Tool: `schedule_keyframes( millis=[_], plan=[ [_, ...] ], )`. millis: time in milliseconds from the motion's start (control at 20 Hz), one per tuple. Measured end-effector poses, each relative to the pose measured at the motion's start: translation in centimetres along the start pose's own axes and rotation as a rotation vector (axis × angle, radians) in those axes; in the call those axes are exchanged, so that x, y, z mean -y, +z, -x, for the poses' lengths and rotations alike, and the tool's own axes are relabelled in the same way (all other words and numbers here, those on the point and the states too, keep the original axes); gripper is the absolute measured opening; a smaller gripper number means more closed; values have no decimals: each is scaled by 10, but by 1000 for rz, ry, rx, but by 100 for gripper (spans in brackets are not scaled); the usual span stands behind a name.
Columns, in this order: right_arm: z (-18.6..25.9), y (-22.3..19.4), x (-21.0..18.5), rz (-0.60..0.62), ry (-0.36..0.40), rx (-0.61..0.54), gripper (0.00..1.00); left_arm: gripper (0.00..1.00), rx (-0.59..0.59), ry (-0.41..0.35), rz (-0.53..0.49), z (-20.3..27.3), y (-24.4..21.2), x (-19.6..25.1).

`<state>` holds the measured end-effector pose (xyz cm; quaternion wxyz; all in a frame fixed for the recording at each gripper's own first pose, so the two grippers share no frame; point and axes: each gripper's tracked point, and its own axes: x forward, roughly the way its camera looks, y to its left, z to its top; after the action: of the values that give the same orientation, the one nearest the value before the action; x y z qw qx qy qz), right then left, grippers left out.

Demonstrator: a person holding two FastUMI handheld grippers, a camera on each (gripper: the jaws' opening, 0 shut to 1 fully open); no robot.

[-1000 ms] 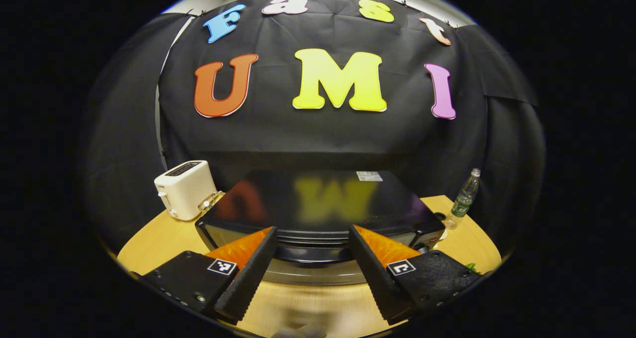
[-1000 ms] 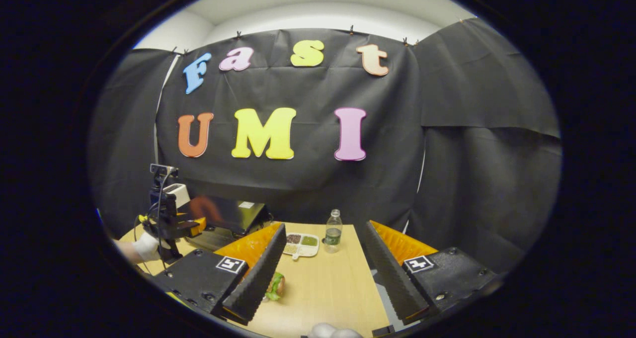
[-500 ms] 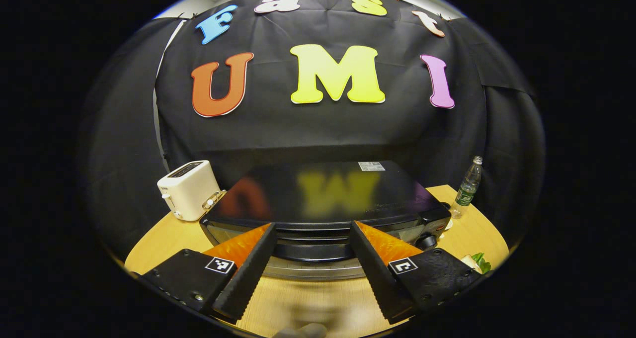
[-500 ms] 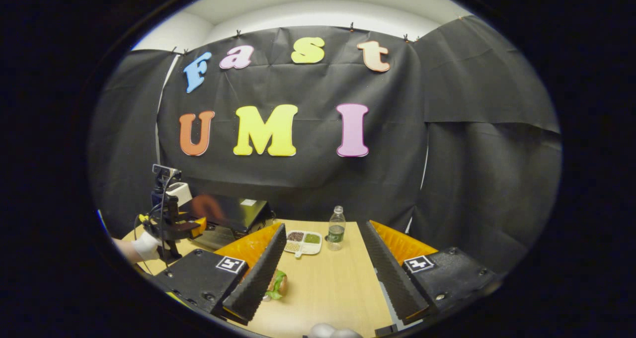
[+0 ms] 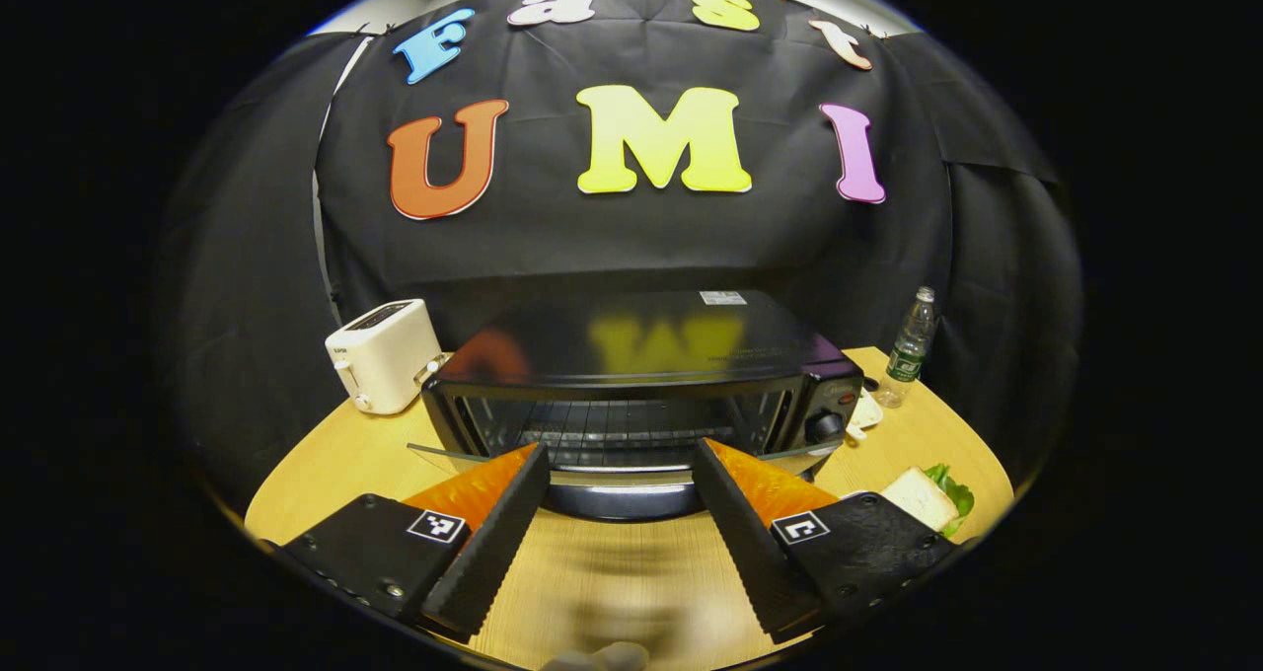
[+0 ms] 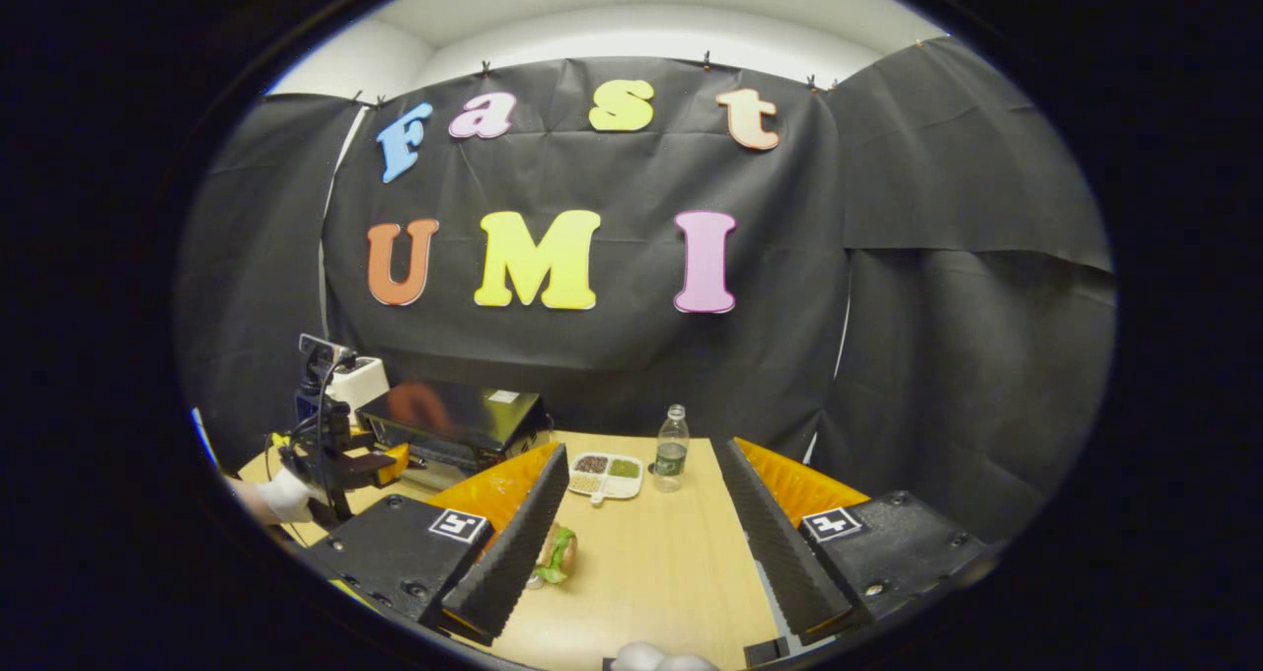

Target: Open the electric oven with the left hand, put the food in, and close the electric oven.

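Change since earlier: the oven door has swung down further, so the wire rack inside the electric oven now shows, where a second ago the closed front sat just ahead of the left gripper; the left gripper has drawn back from the oven.
Electric oven: black, glossy top, standing on the wooden table; its knobs sit on the oven's right end in the left gripper view.
Oven door: hinged down and open, its handle lying between the left gripper's fingers; I cannot tell whether either finger touches it.
Left gripper: fingers spread wide, nothing clamped between them; in the right gripper view it sits in front of the oven, held by a white-gloved hand.
Right gripper: fingers wide apart, holding nothing, hovering over the table well to the right of the oven.
Food: a sandwich with lettuce lies on the table to the right of the oven, just beside the right gripper's left finger.
Toaster: white, on the table just left of the oven.
Water bottle: upright, near the table's back edge, right of the oven.
Sectioned dish: white, between the oven and the water bottle, with dark, green and pale fillings.
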<state>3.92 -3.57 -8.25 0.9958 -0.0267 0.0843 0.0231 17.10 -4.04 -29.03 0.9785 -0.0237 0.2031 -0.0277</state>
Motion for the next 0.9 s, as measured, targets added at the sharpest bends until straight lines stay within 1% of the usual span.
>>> schedule_keyframes(
  millis=[400,750,900],
  plan=[
    [23,-16,-7,12,-9,-22,92,97,-52,-22,1,34,-54,3],
    [32,-26,-8,35,-21,-45,92,96,-122,-33,12,47,-106,6],
    [33,-36,-7,43,-26,-61,92,96,-149,-35,1,45,-122,9]
  ],
)
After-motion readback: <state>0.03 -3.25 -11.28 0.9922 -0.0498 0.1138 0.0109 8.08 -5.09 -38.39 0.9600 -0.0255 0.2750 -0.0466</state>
